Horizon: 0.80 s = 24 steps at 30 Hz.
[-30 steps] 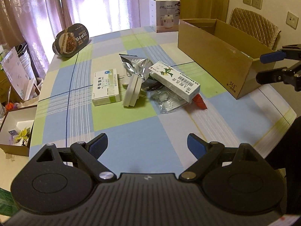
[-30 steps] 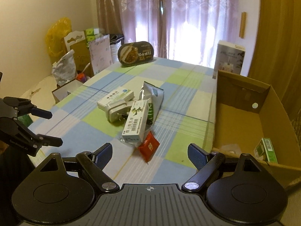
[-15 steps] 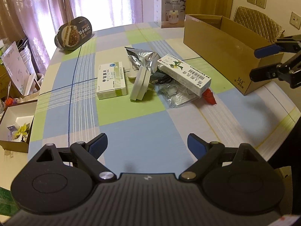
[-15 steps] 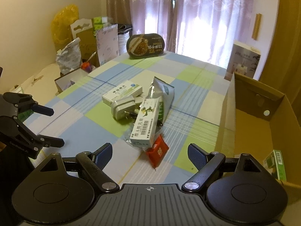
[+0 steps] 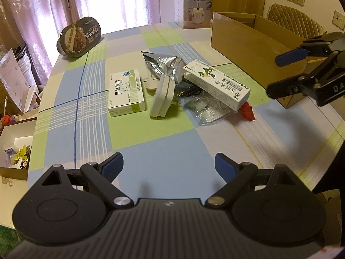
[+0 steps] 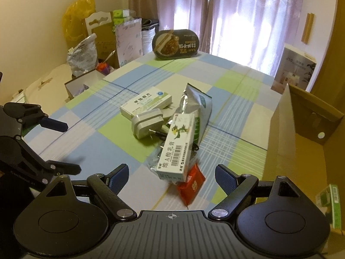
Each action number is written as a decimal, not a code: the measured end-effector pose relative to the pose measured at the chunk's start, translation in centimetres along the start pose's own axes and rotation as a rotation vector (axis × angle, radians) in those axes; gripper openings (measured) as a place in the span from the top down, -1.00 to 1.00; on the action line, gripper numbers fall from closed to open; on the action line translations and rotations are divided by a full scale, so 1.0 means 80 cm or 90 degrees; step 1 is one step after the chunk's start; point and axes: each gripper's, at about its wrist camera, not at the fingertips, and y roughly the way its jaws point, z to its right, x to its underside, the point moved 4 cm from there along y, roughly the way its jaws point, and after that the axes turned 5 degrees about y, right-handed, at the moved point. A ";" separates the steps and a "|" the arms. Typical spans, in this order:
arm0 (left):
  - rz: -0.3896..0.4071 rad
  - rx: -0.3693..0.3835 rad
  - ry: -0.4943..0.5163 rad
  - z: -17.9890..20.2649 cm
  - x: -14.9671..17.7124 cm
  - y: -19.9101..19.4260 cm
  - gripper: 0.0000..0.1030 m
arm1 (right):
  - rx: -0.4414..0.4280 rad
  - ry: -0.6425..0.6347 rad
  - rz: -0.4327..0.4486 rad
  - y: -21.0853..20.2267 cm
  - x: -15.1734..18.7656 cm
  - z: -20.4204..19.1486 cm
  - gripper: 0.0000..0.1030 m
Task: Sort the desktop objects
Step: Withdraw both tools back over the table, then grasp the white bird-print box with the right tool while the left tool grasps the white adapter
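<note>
A pile lies mid-table: a white-green medicine box [image 5: 126, 95] [image 6: 146, 103], a white plug adapter [image 5: 162, 96] [image 6: 147, 124], a silver foil bag [image 5: 165, 65] [image 6: 197, 108], a long ointment box [image 5: 216, 84] [image 6: 176, 153] on a clear plastic bag [image 5: 204, 112], and a red sachet [image 5: 246, 111] [image 6: 190, 187]. My left gripper [image 5: 168, 168] [image 6: 64, 146] is open and empty over the near table edge. My right gripper [image 6: 172, 176] [image 5: 278, 75] is open and empty, just short of the sachet, beside the cardboard box [image 5: 256, 43] [image 6: 301, 151].
A green carton [image 6: 330, 202] lies inside the cardboard box. A dark noodle bowl [image 5: 78, 36] [image 6: 175, 44] stands at the table's far edge, and a humidifier box [image 5: 193, 8] [image 6: 297, 69] behind it. A small open box [image 5: 13, 149] and bags sit on the floor to the left.
Both grippers have moved closer to the pile of objects, the right one nearing the red sachet. Both stay open and empty.
</note>
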 end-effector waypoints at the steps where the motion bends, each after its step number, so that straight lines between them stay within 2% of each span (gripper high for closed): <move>1: -0.001 0.000 0.003 0.000 -0.002 0.003 -0.74 | 0.000 0.000 -0.002 0.005 -0.002 0.000 -0.64; 9: -0.006 -0.003 0.029 -0.008 -0.017 0.029 -0.74 | 0.010 0.037 0.001 0.046 -0.018 0.008 -0.63; 24: -0.014 0.016 0.052 -0.013 -0.031 0.079 -0.74 | 0.017 0.024 -0.033 0.111 -0.028 0.011 -0.20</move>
